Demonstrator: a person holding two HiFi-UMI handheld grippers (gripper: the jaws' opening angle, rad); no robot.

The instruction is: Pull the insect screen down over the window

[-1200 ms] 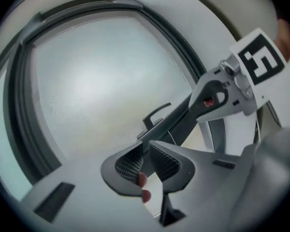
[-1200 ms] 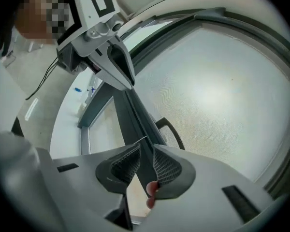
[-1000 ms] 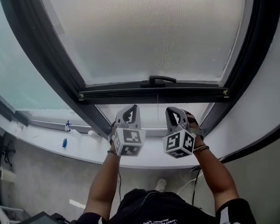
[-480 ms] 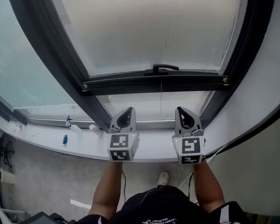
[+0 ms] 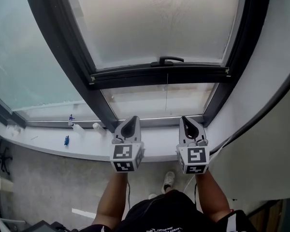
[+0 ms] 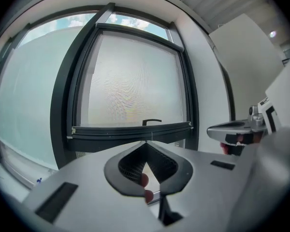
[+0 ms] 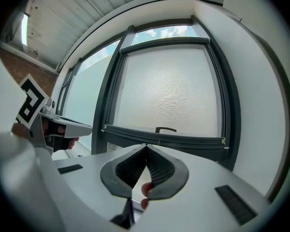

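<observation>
Clutter on the pale sill (image 5: 43, 144) at lower left, a few small blue and white items (image 5: 66, 140), lies well apart from the left gripper (image 5: 130, 122) and right gripper (image 5: 189, 122), both with jaws closed on nothing. Fine-meshed insect screen (image 5: 154, 23) fills the upper centre, its dark bottom bar (image 5: 159, 75) running left to right above uncovered glass (image 5: 145, 103).

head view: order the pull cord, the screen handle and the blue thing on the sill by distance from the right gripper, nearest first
1. pull cord, just up and left of the right gripper.
2. screen handle, higher up, above the cord.
3. blue thing, far left on the sill.
</observation>
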